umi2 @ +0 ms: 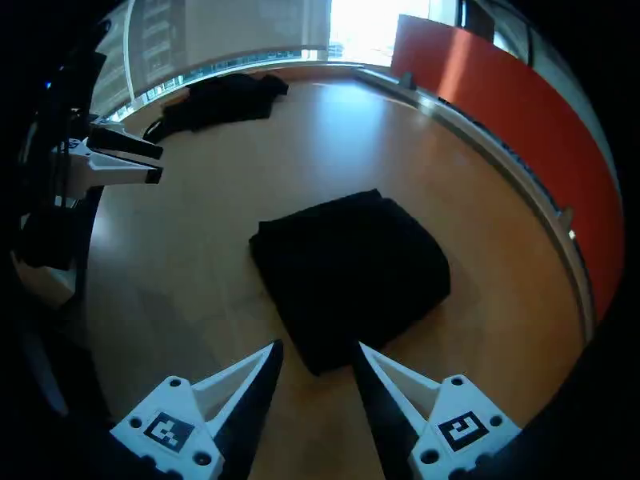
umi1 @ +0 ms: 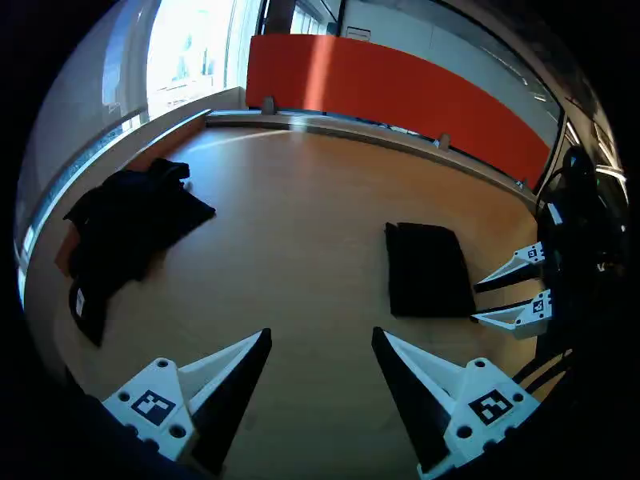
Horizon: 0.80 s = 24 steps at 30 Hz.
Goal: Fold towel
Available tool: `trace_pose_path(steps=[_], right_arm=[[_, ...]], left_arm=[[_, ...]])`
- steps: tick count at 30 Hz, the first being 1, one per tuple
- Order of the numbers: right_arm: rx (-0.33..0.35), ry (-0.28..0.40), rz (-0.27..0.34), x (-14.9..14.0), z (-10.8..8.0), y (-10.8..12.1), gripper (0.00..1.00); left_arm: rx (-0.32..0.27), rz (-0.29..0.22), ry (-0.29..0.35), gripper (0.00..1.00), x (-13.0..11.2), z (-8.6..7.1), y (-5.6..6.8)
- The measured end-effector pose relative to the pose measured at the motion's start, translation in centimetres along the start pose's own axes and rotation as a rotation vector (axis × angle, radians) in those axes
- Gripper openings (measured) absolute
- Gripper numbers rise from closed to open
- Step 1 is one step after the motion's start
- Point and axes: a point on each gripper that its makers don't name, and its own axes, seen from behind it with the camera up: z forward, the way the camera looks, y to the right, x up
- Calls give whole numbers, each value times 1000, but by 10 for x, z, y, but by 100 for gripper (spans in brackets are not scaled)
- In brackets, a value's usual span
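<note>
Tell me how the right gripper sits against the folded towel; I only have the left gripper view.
Observer: In the right gripper view, the right gripper is open, and the near corner of the folded towel lies between its fingertips.
Operator: Describe how the towel lies to it.
Observer: Diagonal, corner-first. Its two near edges run away to either side of the gripper, one past each finger.

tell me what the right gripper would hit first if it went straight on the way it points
Most likely the folded black towel: its near corner lies right ahead of the open right gripper, on the wooden table. How high the gripper hangs above it is unclear.
</note>
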Motion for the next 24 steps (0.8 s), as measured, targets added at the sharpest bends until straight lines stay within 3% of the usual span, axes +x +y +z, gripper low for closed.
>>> trace_pose_path(steps=[14,24], right_arm=[[-8,-33,56,-23,8,0,63],[-23,-30,115,-25,11,4,36]], left_arm=[[-3,-1,-5,93,-5,0,4],[-7,1,-8,93,-5,0,5]])
